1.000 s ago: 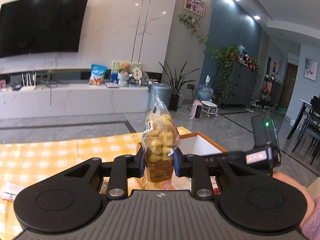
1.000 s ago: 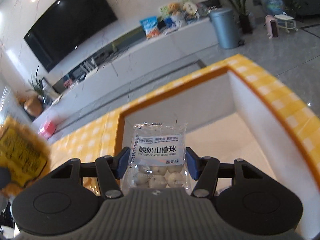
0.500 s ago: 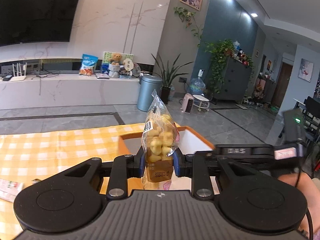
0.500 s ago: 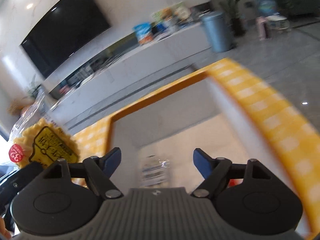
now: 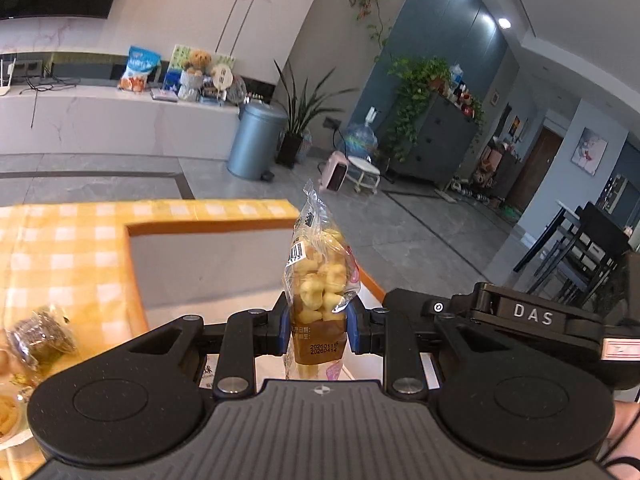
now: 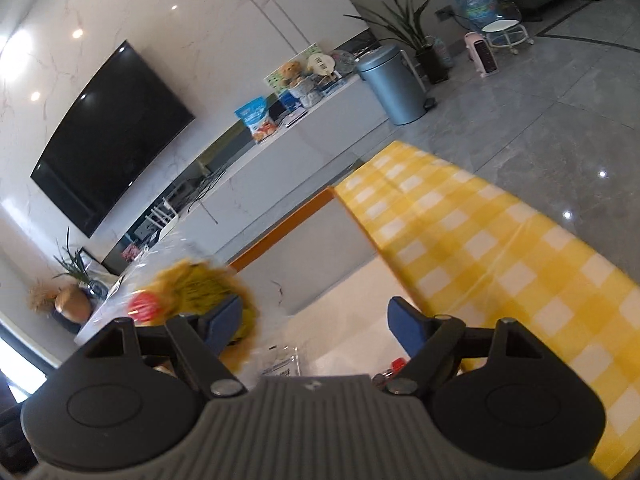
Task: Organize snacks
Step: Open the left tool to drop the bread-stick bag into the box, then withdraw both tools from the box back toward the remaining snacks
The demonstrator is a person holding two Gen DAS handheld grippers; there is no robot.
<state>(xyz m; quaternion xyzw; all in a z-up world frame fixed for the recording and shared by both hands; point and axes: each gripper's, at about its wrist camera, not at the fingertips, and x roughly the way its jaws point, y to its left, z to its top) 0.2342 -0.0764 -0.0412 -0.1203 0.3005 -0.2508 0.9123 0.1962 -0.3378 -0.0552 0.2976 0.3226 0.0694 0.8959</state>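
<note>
My left gripper [image 5: 318, 320] is shut on a clear bag of yellow puffed snacks [image 5: 320, 276], held upright over the orange-rimmed box [image 5: 208, 226] with its white inside. From the right wrist the same bag [image 6: 192, 292] shows blurred at the left, beside the left fingertip. My right gripper [image 6: 314, 320] stands open over the box [image 6: 280, 232] with nothing between its fingers. A clear packet with printed label [image 6: 282, 362] lies on the box floor just below it. In the left wrist view the right gripper's black body [image 5: 520, 316] sits close on the right.
A yellow checked tablecloth [image 6: 500, 248] covers the table around the box. Loose snack packets [image 5: 40, 336] lie on the cloth left of the box. A small red item [image 6: 396, 364] lies in the box. A person's hand [image 5: 624, 420] shows at the lower right.
My right gripper opened and let go of the hawthorn-ball packet, which dropped into the box; the gripper then swung and rolled. My left gripper carried the puffed-snack bag over the box.
</note>
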